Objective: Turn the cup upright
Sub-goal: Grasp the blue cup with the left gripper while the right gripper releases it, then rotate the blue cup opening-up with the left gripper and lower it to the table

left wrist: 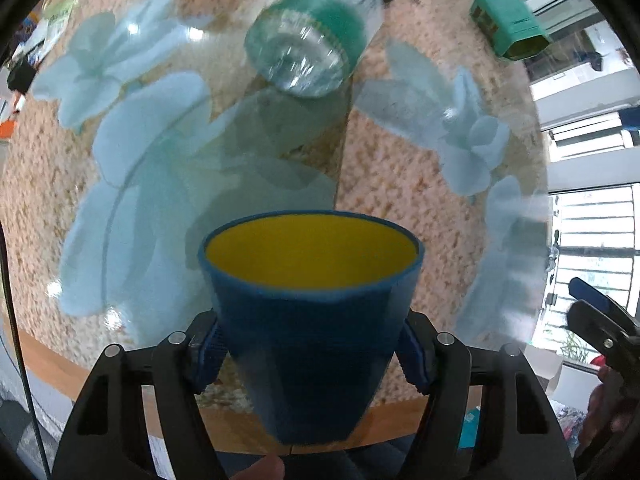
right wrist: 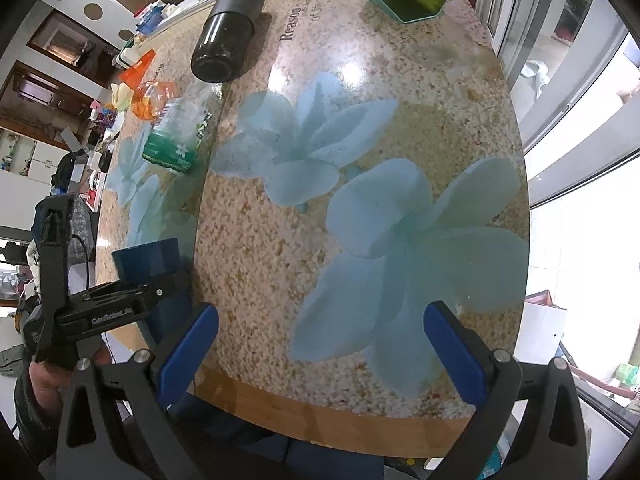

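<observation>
My left claw clamps the blue cup, mouth up — setting down remains; right claw wide open, empty.

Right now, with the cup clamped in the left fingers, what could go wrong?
The blue cup tapers toward its base and the left gripper clamps low, so it may slip. It hangs near the table edge; released early, it could drop off. The lying bottle looks free to roll.

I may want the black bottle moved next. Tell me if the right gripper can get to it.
Probably yes: the right gripper is open and empty, and bare table lies between it and the black bottle lying at the far side.
</observation>
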The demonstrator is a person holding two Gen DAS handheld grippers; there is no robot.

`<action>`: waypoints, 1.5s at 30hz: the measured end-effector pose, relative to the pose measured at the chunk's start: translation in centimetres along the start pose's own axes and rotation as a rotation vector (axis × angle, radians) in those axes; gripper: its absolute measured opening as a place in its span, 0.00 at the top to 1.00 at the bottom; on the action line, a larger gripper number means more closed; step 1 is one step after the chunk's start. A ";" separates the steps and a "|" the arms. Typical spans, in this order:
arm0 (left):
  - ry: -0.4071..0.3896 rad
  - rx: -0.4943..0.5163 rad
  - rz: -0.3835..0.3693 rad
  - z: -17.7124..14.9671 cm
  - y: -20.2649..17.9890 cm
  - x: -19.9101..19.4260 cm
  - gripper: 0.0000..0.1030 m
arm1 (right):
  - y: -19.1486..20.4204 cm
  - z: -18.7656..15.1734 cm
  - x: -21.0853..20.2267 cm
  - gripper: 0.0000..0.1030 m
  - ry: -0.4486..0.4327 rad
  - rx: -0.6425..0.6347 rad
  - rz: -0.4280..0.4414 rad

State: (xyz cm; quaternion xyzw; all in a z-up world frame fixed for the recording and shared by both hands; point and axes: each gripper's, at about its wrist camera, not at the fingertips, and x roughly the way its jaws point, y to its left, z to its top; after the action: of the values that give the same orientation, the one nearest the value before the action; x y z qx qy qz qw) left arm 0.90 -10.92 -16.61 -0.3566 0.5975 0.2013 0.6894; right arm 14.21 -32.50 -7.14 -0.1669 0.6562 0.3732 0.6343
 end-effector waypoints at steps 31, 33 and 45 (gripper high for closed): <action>-0.426 0.546 -0.004 0.4 -9.9 -2.4 0.28 | -1.0 -2.4 -3.8 0.00 -0.304 0.132 0.000; -0.437 0.558 -0.003 0.1 -10.0 -1.6 0.28 | -1.1 -2.7 -3.8 0.00 -0.311 0.136 -0.001; -0.524 0.587 -0.006 0.0 -10.8 0.0 0.28 | -1.3 -3.2 -3.4 0.00 -0.302 0.102 -0.051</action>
State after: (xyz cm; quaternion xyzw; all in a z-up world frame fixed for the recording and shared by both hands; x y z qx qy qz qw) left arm 8.53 -18.11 -13.86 -0.0825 0.4324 0.1042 0.8919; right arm 13.35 -36.45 -4.46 -0.0931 0.5671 0.3439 0.7426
